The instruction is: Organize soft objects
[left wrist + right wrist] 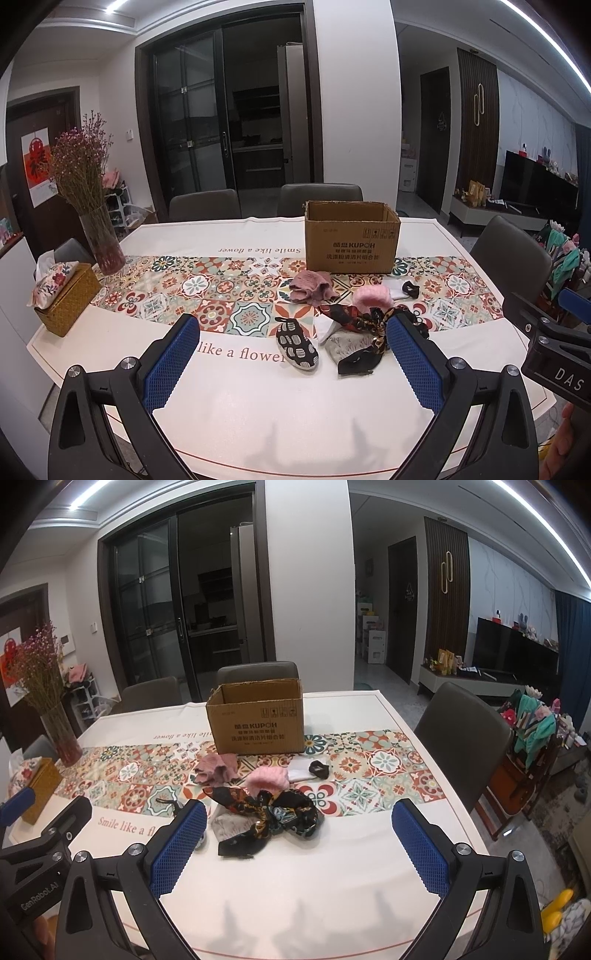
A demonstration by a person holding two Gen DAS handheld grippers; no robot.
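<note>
A heap of soft items lies mid-table: a dusty-pink cloth (312, 286) (218, 768), a fluffy pink piece (371, 297) (267, 777), a black patterned scarf (364, 321) (273, 812), a grey cloth (341, 343) (229, 825), a black-and-white patterned slipper (297, 343) and a white-and-black sock (402, 290) (308, 770). Behind them stands an open cardboard box (351, 236) (258, 716). My left gripper (291, 354) hovers open in front of the heap, empty. My right gripper (299, 838) is open too, near the scarf, holding nothing.
A glass vase of dried flowers (98, 229) (55, 716) and a woven tissue box (68, 295) (37, 786) sit at the table's left. Grey chairs (511, 251) (461, 734) surround the table (258, 406). A toy rack (532, 720) stands to the right.
</note>
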